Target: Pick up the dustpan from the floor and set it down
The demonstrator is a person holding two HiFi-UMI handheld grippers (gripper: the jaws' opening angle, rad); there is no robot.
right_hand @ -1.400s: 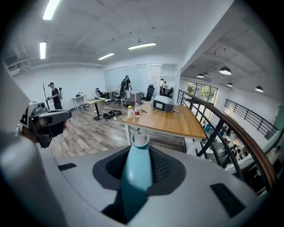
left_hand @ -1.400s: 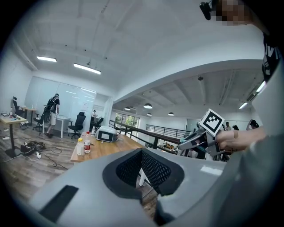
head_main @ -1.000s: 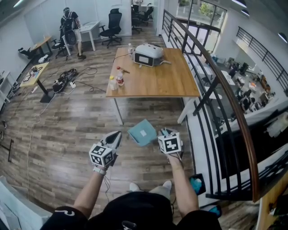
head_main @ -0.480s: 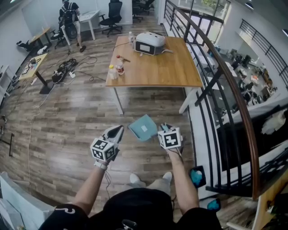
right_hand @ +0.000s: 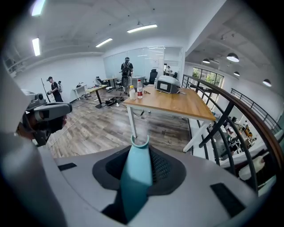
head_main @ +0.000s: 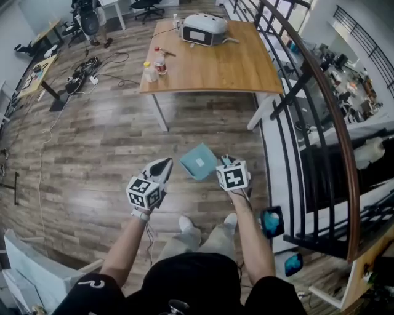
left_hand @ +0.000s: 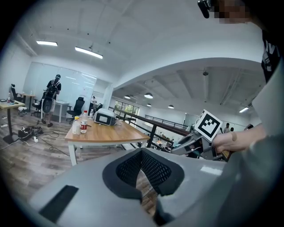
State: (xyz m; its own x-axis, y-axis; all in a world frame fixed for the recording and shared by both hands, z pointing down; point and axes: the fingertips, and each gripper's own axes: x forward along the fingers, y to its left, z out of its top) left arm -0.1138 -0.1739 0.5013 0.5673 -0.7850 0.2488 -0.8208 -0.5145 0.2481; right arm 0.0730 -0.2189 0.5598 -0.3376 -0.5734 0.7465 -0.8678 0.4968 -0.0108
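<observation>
A teal dustpan (head_main: pixel 198 161) hangs above the wood floor in front of the person's feet, its pan tilted toward the table. My right gripper (head_main: pixel 225 162) is shut on its handle. In the right gripper view the teal handle (right_hand: pixel 135 177) runs up between the black pads and ends in a hook at the tips of my right gripper (right_hand: pixel 141 148). My left gripper (head_main: pixel 164 165) floats to the left of the pan, apart from it. Its pads meet at the tips of the left gripper (left_hand: pixel 142 153) with nothing between them.
A wooden table (head_main: pixel 246 74) stands ahead with bottles (head_main: pixel 161 63) and a white appliance (head_main: pixel 205 29) on it. A dark railing (head_main: pixel 311 92) runs along the right. Cables (head_main: pixel 80 71) lie on the floor at the far left, near a standing person (head_main: pixel 89 18).
Both grippers and the dustpan have sunk toward the floor as the person bends lower. The right gripper's hold on the handle looks the same.
</observation>
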